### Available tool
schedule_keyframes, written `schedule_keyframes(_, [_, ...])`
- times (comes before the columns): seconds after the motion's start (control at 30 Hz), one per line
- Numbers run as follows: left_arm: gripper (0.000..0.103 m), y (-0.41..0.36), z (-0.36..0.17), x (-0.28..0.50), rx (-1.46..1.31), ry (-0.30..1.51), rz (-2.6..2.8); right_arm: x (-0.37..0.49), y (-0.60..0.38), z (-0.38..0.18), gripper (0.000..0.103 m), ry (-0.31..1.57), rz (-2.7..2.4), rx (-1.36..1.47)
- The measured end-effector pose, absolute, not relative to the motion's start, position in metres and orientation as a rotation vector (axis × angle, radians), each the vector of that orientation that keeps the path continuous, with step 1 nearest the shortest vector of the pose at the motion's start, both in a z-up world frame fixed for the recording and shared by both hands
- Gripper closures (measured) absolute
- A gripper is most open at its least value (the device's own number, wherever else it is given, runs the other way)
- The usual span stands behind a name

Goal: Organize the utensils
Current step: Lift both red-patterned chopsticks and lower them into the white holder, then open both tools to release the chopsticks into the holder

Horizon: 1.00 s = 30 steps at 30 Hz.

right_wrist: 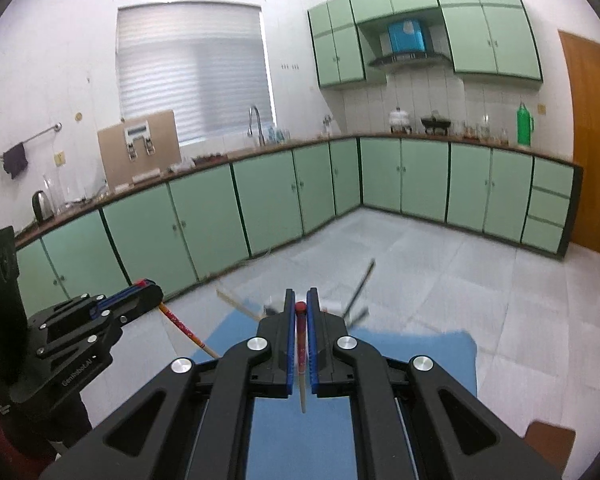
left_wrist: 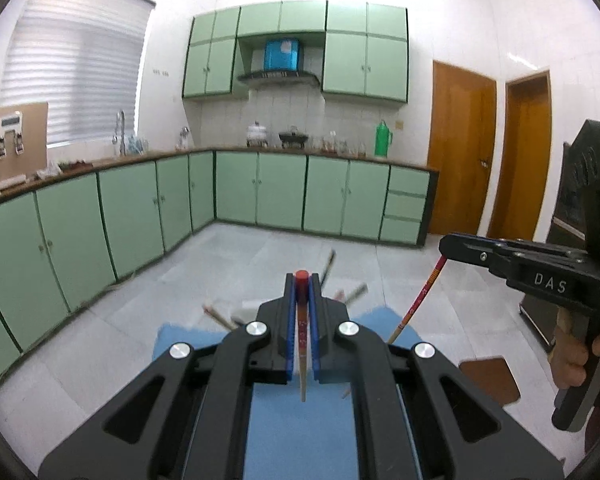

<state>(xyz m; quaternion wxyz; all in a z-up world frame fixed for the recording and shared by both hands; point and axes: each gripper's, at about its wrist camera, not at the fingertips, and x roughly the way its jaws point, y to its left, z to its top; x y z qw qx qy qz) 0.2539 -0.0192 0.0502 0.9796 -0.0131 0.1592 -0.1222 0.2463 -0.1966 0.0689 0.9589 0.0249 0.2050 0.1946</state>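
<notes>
My left gripper (left_wrist: 302,280) is shut on a red-topped chopstick (left_wrist: 302,336) whose pale tip points back toward the camera. My right gripper (right_wrist: 301,300) is shut on a matching red-topped chopstick (right_wrist: 301,348). In the left wrist view the right gripper (left_wrist: 446,246) is at the right, with its chopstick (left_wrist: 418,300) hanging down toward the blue mat (left_wrist: 300,432). In the right wrist view the left gripper (right_wrist: 150,286) is at the left, with its chopstick (right_wrist: 182,328) slanting down. Several more chopsticks (right_wrist: 360,284) stick up from a holder that is mostly hidden behind the fingers.
The blue mat (right_wrist: 412,356) covers the table under both grippers. A brown coaster (left_wrist: 492,378) lies at the mat's right. Green kitchen cabinets (left_wrist: 140,208) and a tiled floor (left_wrist: 260,264) lie beyond. A dark appliance (left_wrist: 580,216) stands at the far right.
</notes>
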Motion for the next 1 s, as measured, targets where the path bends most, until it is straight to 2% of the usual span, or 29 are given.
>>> schedule_keyframes(0.27, [0.098,-0.019,0.096,0.292,-0.021,0.205,-0.196,0.288,-0.183,0.104,0.098,0.318,0.367,0.062])
schedule_keyframes(0.47, [0.098,-0.029,0.103,0.329,0.002,0.171,-0.178,0.324,-0.175,0.108,0.098,0.29,0.328,0.046])
schedule_keyframes(0.93, [0.098,-0.033,0.034,0.412,0.002,0.315,-0.189,0.394,-0.158,0.051,0.097,0.368,0.328,0.005])
schedule_keyframes(1.0, [0.095,-0.026,0.025,0.417,-0.017,0.342,-0.193,0.399,-0.159,0.041,0.094,0.395,0.325,0.006])
